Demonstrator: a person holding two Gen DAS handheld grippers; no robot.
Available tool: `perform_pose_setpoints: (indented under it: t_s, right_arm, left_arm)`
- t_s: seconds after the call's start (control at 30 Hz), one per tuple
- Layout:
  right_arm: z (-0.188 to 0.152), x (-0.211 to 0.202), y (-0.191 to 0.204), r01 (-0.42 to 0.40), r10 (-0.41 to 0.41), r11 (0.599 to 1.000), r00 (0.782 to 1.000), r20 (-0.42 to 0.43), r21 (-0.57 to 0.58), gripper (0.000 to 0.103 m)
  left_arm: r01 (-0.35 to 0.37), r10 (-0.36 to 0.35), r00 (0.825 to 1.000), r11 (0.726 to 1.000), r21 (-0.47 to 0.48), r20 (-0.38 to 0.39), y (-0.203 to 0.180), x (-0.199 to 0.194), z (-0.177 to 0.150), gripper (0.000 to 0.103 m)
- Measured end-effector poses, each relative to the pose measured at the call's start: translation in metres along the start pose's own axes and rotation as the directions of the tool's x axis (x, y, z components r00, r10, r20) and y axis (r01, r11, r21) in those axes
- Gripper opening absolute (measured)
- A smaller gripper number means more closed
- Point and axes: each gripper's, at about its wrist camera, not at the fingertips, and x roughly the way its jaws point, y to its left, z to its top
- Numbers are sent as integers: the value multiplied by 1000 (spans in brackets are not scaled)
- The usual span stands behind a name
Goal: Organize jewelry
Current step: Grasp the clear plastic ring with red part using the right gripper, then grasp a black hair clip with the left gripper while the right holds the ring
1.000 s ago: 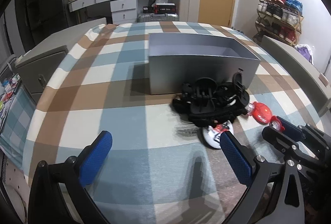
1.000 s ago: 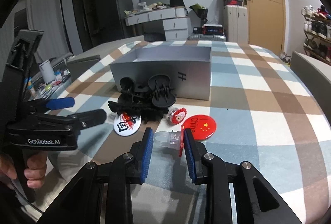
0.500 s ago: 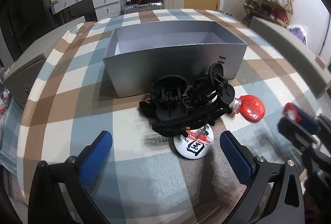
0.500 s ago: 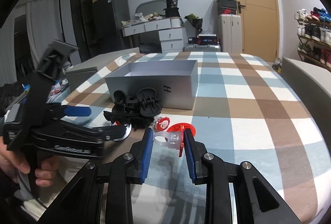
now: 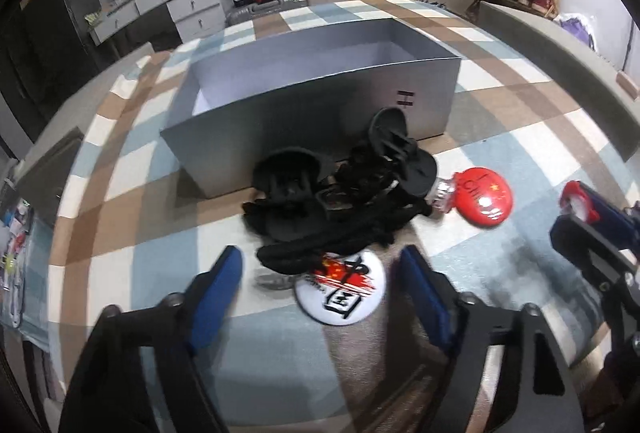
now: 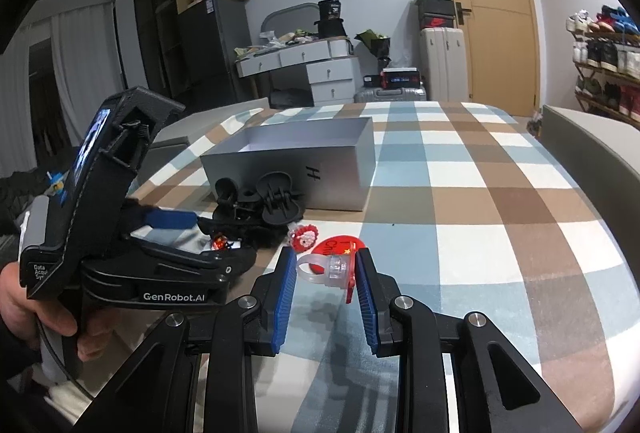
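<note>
Step in hand, as I judge it: gathering loose pieces off the checked worktop (image 5: 132,265) into the open grey box (image 5: 320,105).

Left gripper (image 5: 320,289): jaws closing, with the white round badge (image 5: 340,289) between them on the cloth. The blue pads do not yet touch it, so no grip at present. The badge lies flat, face up, with red and black print. Its upper edge is tucked under the pile of black hair clips (image 5: 340,193). A small grey clip lies just beside the badge.

Right gripper (image 6: 326,273): jaws clenched on a clear plastic ring (image 6: 332,269) with a red top, held off the worktop. The ring band points towards the left pad and the red part lies against the right pad.

Other pieces: the red round badge (image 5: 482,197) lies flat to the right of the black pile, with a small red-and-white ornament (image 6: 304,235) touching the pile beside it. The pile sits right against the near wall of the box, which shows nothing inside from either view.

Next move, my estimate: the left jaws need to meet the thin rim of the flat badge squarely. Then lift it clear of the overlapping clips without dragging them. The right gripper should carry the ring over the box wall and release it there.

Risk: a flat, smooth badge may slip from the pads.
</note>
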Motion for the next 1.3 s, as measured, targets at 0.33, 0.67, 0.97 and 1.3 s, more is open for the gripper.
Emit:
perform_pose_setpoints:
  t_s: [0.33,0.67,0.97,1.3]
  right_arm:
    - [1,-5,3,-12,12,1000,1000,6,-5,29]
    - [5,-5,10,-9,9,999,1000,-8,-30,29]
    - [13,0,31,-12,10,997,1000,-17,-80,29]
    - [12,4,48,-18,14,993,999,-36,-113,29]
  left_arm:
    - [67,-67,998,997,31,1,-1,-8,-1,28]
    - [174,-174,985,984,-40,6,19,-12,-4,28]
    - [265,-265,964,961,-77,12,36,-13,-6,28]
    - [266,-266,964,964,-27,-8,30,-5,-8,73]
